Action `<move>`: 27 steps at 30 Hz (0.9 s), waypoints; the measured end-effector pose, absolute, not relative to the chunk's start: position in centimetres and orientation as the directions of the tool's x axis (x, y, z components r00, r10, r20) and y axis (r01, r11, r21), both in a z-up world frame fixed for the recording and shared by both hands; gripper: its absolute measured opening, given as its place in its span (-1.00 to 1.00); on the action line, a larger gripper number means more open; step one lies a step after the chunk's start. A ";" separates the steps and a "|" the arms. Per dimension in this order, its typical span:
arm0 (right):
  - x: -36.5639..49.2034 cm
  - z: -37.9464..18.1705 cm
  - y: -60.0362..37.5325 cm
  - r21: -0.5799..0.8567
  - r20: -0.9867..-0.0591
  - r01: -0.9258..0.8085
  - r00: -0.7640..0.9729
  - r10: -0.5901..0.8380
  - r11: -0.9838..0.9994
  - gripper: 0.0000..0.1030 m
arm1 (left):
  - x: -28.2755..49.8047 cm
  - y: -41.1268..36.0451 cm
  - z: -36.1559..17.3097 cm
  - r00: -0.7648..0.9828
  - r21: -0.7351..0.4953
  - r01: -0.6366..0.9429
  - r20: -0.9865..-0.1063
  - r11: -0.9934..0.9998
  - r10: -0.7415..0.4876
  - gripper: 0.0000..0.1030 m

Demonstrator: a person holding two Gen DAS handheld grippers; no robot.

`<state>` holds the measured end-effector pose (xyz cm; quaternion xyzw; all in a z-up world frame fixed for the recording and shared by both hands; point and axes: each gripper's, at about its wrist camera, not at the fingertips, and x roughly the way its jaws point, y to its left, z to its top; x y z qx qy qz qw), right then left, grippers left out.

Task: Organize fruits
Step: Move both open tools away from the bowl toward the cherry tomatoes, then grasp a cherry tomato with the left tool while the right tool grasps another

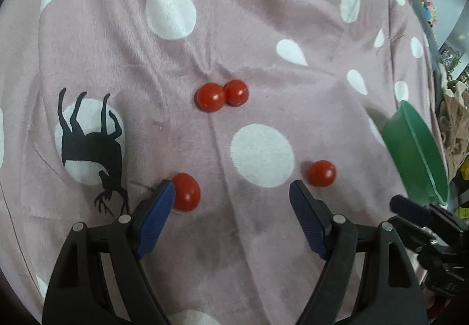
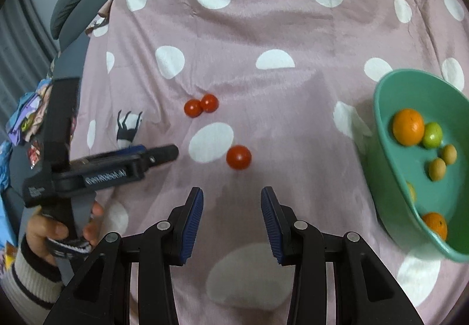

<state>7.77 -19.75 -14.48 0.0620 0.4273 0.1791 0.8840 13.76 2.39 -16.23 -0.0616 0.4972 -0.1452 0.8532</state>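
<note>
Four small red tomatoes lie loose on the pink spotted blanket [image 1: 263,17], which looks like a bed cover rather than a desk. Working left to right in my left wrist view: the nearest tomato [image 1: 186,192] sits low and left of centre, touching or just beside the inner face of my left gripper's [image 1: 231,193] left finger [image 1: 155,213], with the jaws spread wide and nothing between them. I judge I hold them wide because the fruit is round and will roll on soft fabric, so I want room on both sides before closing. Above centre a pair of tomatoes [image 1: 222,95] rests touching each other in a crease of the cloth. Further right, a single tomato [image 1: 321,173] lies just beyond the right finger. At the right edge the green bowl [image 1: 416,155] stands tilted in the fisheye.

In my right wrist view the left gripper [image 2: 173,152] shows at left, side-on. My right gripper [image 2: 231,204] hovers with jaws released and empty, aimed toward the single tomato [image 2: 238,157]. The bowl [image 2: 387,131] at right already holds oranges and small green and yellowish fruits, so I take it as the place the tomatoes belong.
</note>
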 end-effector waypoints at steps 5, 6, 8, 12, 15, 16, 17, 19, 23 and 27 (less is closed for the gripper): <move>8.5 -14.9 -19.7 0.276 -0.737 -0.256 0.562 0.376 0.926 -0.20 | 13.3 2.0 -16.1 0.465 -0.233 0.219 -0.829 0.947 -0.312 0.55; 8.6 -15.0 -19.6 0.278 -0.739 -0.256 0.559 0.376 0.926 -0.20 | 13.1 1.9 -15.9 0.460 -0.246 0.235 -0.824 0.940 -0.331 0.55; 8.8 -15.1 -19.6 0.279 -0.742 -0.254 0.556 0.376 0.926 -0.20 | 12.9 1.4 -15.8 0.446 -0.265 0.264 -0.819 0.928 -0.361 0.55; 9.0 -15.1 -19.8 0.281 -0.742 -0.245 0.557 0.372 0.928 -0.20 | 11.9 0.5 -14.8 0.421 -0.314 0.327 -0.796 0.891 -0.435 0.49; 9.2 -15.2 -19.9 0.275 -0.744 -0.242 0.559 0.366 0.930 -0.20 | 11.6 1.4 -14.1 0.456 -0.309 0.324 -0.777 0.894 -0.434 0.49; 9.4 -15.2 -19.9 0.272 -0.746 -0.242 0.558 0.363 0.931 -0.20 | 11.8 1.5 -14.2 0.460 -0.294 0.314 -0.784 0.903 -0.416 0.49; 9.6 -15.3 -19.9 0.269 -0.750 -0.242 0.555 0.360 0.932 -0.20 | 12.1 1.8 -14.6 0.460 -0.271 0.293 -0.801 0.917 -0.383 0.49; 10.2 -15.7 -19.7 0.267 -0.759 -0.243 0.543 0.359 0.933 -0.20 | 12.7 2.1 -15.3 0.452 -0.251 0.270 -0.820 0.930 -0.352 0.46; 11.3 -16.3 -19.1 0.248 -0.776 -0.247 0.528 0.345 0.937 -0.20 | 13.4 2.4 -16.2 0.447 -0.231 0.255 -0.833 0.939 -0.327 0.37; 12.5 -16.8 -18.6 0.238 -0.788 -0.256 0.513 0.340 0.937 -0.20 | 14.2 2.2 -17.3 0.425 -0.216 0.251 -0.851 0.944 -0.308 0.03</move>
